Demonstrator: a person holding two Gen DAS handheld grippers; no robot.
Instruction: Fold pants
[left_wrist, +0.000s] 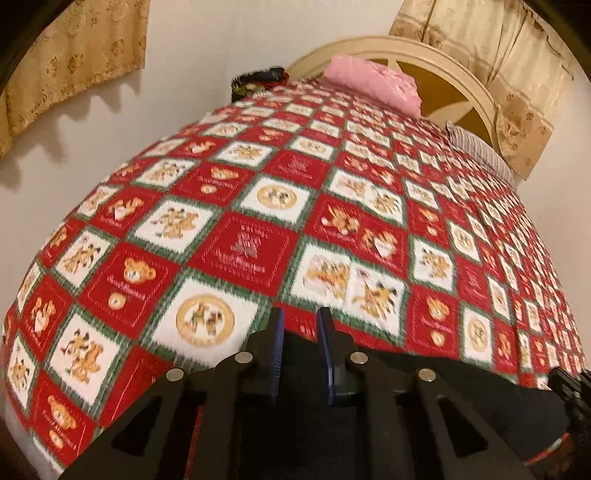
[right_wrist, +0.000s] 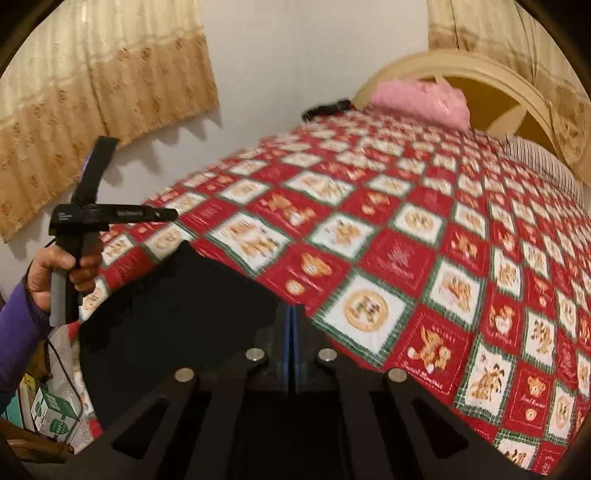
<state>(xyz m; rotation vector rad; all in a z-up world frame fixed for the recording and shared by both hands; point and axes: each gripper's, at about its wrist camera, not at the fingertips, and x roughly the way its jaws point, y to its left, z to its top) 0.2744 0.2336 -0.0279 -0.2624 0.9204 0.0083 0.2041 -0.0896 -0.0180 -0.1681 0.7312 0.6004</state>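
Observation:
The black pants (right_wrist: 177, 314) hang in front of the bed, lifted above the red checked quilt (right_wrist: 406, 240). My right gripper (right_wrist: 291, 321) is shut on their upper edge. In the left wrist view the pants (left_wrist: 424, 373) show as a dark band across the bottom. My left gripper (left_wrist: 300, 317) has its jaws a little apart, with the black cloth between and below the fingers (left_wrist: 277, 332); whether it pinches the cloth is not clear. The left gripper also shows in the right wrist view (right_wrist: 170, 213), held by a hand in a purple sleeve.
The quilt (left_wrist: 258, 221) covers the whole bed. A pink pillow (left_wrist: 376, 85) and a striped pillow (left_wrist: 476, 147) lie by the cream headboard (left_wrist: 424, 59). A dark item (left_wrist: 258, 83) sits at the far corner. Boxes (right_wrist: 51, 413) stand on the floor at left.

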